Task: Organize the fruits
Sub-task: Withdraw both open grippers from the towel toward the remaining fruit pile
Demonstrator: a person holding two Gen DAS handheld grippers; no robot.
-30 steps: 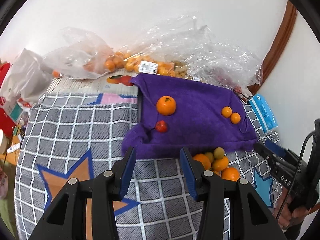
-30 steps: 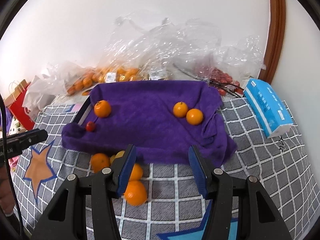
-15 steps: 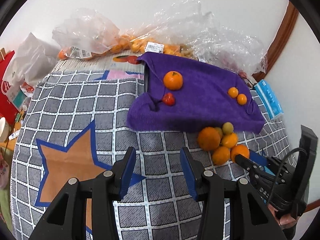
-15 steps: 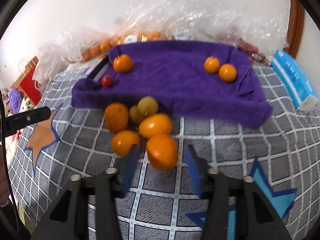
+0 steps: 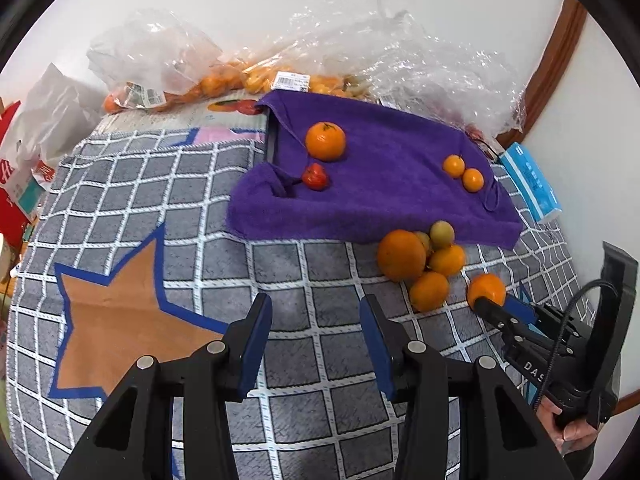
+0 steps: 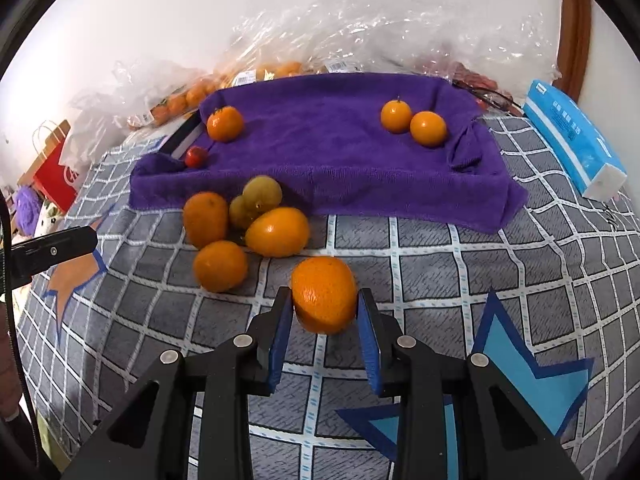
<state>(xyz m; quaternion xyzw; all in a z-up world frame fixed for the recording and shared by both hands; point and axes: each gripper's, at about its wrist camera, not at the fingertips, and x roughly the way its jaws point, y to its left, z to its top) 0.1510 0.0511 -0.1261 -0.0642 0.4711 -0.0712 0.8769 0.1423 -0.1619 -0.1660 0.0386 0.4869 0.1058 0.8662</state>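
Note:
My right gripper [image 6: 323, 305] is shut on an orange [image 6: 323, 286], its blue pads pressing both sides just above the checked cloth. Left of it lies a pile of several fruits [image 6: 276, 232], oranges with two greenish ones, against the front edge of a purple towel [image 6: 320, 140]. On the towel sit one orange [image 6: 225, 123], a small red fruit [image 6: 196, 157] and two small oranges [image 6: 412, 122]. My left gripper [image 5: 316, 314] hovers open over the cloth, nothing between its fingers. In the left wrist view the right gripper [image 5: 490, 307] holds the orange [image 5: 486, 287] beside the pile [image 5: 424, 260].
A grey checked cloth with star shapes [image 5: 160, 208] covers the surface. Clear plastic bags with more oranges [image 5: 224, 80] lie along the back wall. A blue tissue pack [image 6: 572, 140] sits at the right, a red paper bag [image 6: 56, 176] at the left edge.
My right gripper came down over the fruit pile and closed on the nearest orange. The left gripper sank a little, and its jaws stayed as they were.

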